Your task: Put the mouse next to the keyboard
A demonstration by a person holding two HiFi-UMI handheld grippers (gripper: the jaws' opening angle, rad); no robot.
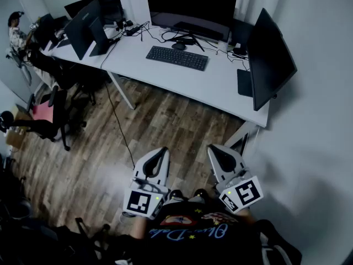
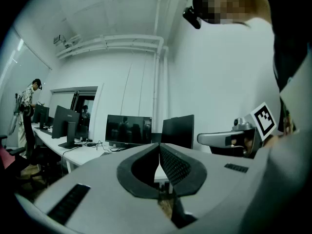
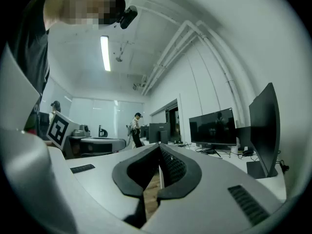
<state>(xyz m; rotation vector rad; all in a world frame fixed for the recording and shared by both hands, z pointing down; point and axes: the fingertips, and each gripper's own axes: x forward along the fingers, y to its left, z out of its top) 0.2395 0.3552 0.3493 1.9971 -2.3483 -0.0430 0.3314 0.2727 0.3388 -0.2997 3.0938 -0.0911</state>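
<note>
Mouse [image 1: 178,46], as I take the small dark oval to be, lies on the white table [image 1: 220,84] just beyond the far edge of the keyboard [image 1: 177,57], by the monitor's stand. It sits well apart from both grippers, far ahead and roughly between them, so neither hand is clearly nearer. It is too small to tell its long axis or heading. The left gripper [image 1: 160,151] and right gripper [image 1: 216,150] have their fingers pressed together, holding nothing.

The location is an office: long white desks [image 1: 220,87] carry several dark monitors [image 1: 190,10] and a keyboard [image 1: 177,57], with wheeled office chairs [image 1: 55,115] on wood-pattern flooring [image 1: 165,126].
</note>
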